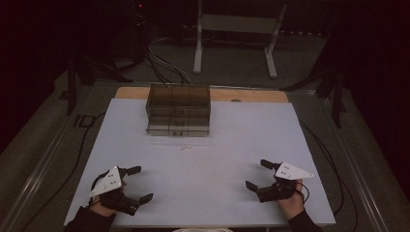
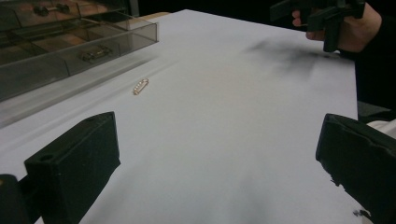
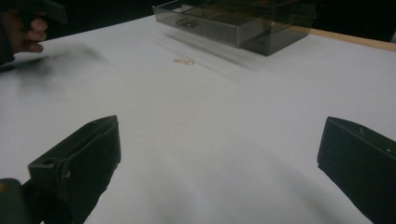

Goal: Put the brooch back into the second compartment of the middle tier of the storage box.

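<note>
Nearest the high camera, at the desk's near edge, two hand-held grippers are seen, each held in a hand. Beneath them the desk [image 1: 203, 159] is covered by a pale sheet, with a wooden strip left bare along the far edge.

Next in size, a smoky transparent organizer box [image 1: 178, 110] with drawers is set at the middle of the far edge. Beyond the desk, a white metal stand [image 1: 235, 36] and loose cables [image 1: 162, 63] are seen on the floor.

The left hand-held gripper [image 1: 139, 183] is placed near the near-left corner, the right hand-held gripper [image 1: 258, 174] near the near-right corner. Both are held with jaws spread wide and with nothing between them; each is turned toward the middle of the desk.

Smallest of all, a small gold pin [image 1: 186, 148] lies flat on the sheet just in front of the box, apart from it and well apart from both hand-held grippers. Nothing stands between it and either hand-held gripper.

From above, the pin is no more than a pale fleck. In the left gripper view it is resolved as a slim gold bar with a row of small beads, and small metal items can be made out inside the box's compartments. In the right gripper view the pin is blurred.
</note>
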`<state>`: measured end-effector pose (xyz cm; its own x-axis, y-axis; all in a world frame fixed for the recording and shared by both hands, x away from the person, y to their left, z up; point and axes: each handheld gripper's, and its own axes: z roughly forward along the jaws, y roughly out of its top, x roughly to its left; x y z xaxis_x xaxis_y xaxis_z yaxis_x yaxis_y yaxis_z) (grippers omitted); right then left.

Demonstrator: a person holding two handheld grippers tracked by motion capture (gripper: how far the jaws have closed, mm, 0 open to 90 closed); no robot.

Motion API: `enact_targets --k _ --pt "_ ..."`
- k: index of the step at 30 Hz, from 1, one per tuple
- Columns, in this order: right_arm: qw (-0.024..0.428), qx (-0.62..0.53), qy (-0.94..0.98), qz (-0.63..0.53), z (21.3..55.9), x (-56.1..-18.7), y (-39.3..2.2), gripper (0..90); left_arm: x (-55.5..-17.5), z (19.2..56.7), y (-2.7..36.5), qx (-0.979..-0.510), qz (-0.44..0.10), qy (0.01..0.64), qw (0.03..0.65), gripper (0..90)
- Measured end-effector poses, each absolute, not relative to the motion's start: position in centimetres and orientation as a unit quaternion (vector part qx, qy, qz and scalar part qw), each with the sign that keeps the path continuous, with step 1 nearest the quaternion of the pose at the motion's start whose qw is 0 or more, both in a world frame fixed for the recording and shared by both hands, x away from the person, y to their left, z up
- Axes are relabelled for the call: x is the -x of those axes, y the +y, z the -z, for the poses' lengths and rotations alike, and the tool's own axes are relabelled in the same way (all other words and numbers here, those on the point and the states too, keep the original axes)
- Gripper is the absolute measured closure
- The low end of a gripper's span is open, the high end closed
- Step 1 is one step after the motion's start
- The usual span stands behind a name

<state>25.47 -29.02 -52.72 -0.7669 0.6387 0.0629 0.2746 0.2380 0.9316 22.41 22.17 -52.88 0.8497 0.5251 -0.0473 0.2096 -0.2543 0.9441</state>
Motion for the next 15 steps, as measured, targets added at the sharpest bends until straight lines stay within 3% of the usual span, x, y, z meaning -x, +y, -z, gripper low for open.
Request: enact_targets --k 15 --pt "0.176 -0.288 0.78 -0.527 53.1 -25.41 -28.52 0.0 -22.52 52.95 21.91 -0.782 -0.137 0.239 0.559 0.6"
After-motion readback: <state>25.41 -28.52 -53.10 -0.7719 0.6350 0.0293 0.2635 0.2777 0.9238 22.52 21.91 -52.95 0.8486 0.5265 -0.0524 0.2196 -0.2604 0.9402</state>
